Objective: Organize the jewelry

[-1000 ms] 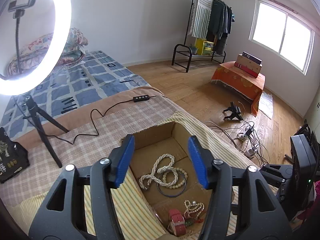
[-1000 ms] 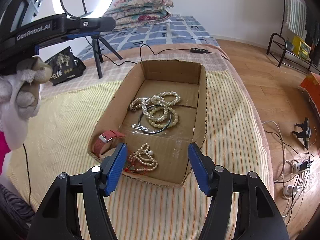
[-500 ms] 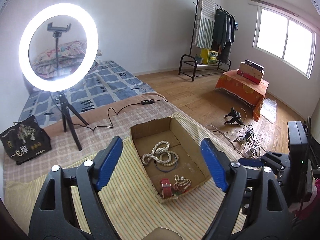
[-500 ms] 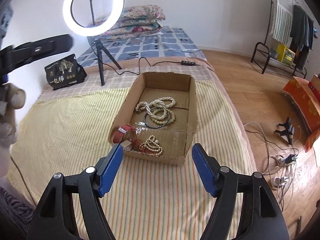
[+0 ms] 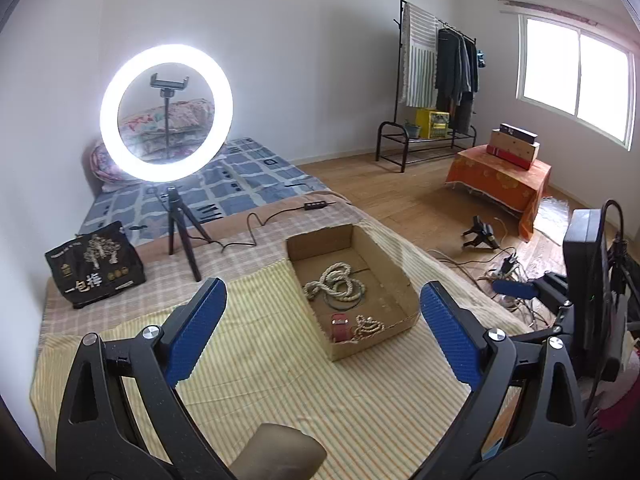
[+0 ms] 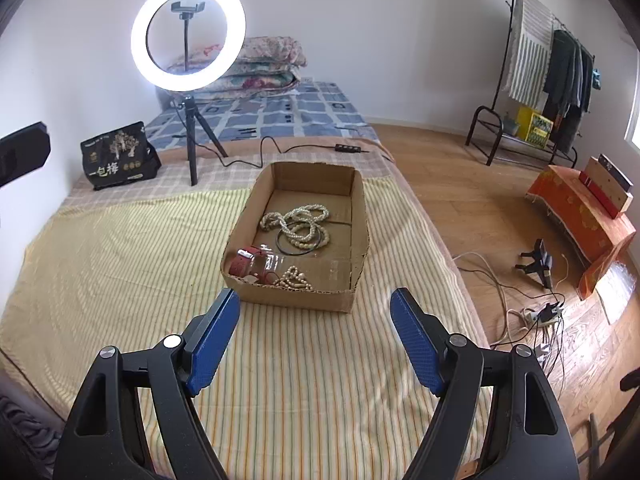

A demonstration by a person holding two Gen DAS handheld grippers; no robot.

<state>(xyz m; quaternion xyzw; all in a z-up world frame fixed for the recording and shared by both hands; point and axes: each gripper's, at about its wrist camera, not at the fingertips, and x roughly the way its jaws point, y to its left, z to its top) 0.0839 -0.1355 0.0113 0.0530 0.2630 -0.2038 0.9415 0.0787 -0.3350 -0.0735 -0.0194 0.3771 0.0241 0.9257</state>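
While both grippers open empty: one cardboard box, two bead necklaces.

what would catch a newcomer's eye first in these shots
The glowing ring light on its tripod at the far side of the bed stands out first. Next comes the open cardboard box on the striped yellow cloth, with pearl necklaces heaped inside.

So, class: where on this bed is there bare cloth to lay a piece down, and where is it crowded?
Free: the striped cloth left of the cardboard box, and the strip between the box and the right gripper. Crowded: the box's near end, and the checked strip behind, with black bag, tripod and cable.
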